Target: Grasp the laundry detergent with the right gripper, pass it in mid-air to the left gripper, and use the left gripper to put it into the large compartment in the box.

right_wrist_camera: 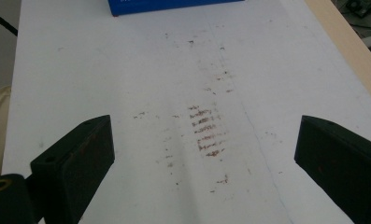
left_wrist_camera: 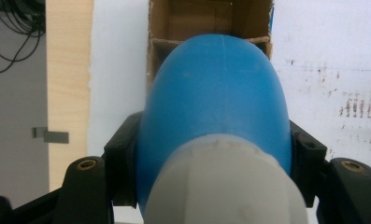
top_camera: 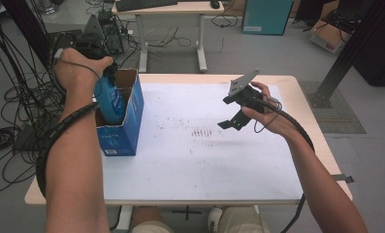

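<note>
A blue plastic bottle [top_camera: 109, 99] with a white cap [left_wrist_camera: 223, 186] hangs bottom-down, partly inside an open blue cardboard box [top_camera: 124, 131] at the table's left edge. My left gripper [top_camera: 90, 51] is above the box, shut on the bottle [left_wrist_camera: 216, 100] just below the cap, its black jaws pressing both sides. The brown inside of the box [left_wrist_camera: 206, 18] shows beyond the bottle. My right gripper [top_camera: 233, 121] hovers over the right half of the white sheet, open, with nothing between its fingers [right_wrist_camera: 80, 158].
A white sheet [top_camera: 200, 155] with reddish-brown smudges [right_wrist_camera: 206, 135] covers the wooden table [top_camera: 301, 97]. The blue box edge [right_wrist_camera: 174, 5] lies far ahead of the right gripper. Cables lie on the floor at the left; a desk and cartons stand behind.
</note>
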A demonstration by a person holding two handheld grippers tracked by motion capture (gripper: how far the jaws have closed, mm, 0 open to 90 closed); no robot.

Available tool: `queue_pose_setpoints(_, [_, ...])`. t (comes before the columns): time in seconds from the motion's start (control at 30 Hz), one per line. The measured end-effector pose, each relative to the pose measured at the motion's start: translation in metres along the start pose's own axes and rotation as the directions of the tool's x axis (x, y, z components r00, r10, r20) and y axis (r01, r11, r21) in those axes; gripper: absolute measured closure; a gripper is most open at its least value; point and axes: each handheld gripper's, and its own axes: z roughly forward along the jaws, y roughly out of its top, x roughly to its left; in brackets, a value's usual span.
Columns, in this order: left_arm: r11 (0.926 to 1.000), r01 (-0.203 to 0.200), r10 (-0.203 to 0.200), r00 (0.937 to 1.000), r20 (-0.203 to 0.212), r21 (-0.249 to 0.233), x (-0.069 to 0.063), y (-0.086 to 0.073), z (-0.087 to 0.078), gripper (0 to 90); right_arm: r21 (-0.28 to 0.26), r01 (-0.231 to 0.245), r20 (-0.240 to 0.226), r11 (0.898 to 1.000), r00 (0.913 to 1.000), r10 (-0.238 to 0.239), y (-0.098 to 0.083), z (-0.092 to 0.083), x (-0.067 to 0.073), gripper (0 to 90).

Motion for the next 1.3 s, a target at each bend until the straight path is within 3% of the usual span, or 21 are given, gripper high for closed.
queue_pose_setpoints(0.03, [1.0000,0.000,0.000,1.0000,0.002,0.000,0.000,0.000,0.003,36.9,0.002,-0.015,0.002,1.000,0.9999,0.015,0.001,0.001,0.001,5.0])
queue_pose_setpoints(0.17, [1.0000,-0.002,0.002,1.0000,-0.001,0.009,-0.001,-0.001,0.015,36.9,-0.001,-0.003,0.000,1.000,1.0000,0.003,0.000,0.003,0.001,5.0])
queue_pose_setpoints(0.27, [0.9997,-0.023,0.023,0.9996,-0.014,0.012,-0.001,-0.001,0.024,36.9,0.000,-0.009,0.000,1.000,1.0000,0.009,-0.001,0.006,0.002,5.0])
queue_pose_setpoints(0.77, [0.9996,-0.022,0.023,0.9996,-0.014,0.019,-0.002,-0.007,0.062,36.9,0.014,-0.012,0.008,1.000,0.9999,0.012,-0.008,0.009,0.002,5.0])
queue_pose_setpoints(1.3, [0.9985,-0.031,0.031,0.9995,-0.001,0.044,-0.004,-0.010,0.086,36.9,0.019,-0.024,0.002,1.000,0.9997,0.024,-0.015,0.012,0.002,5.0])
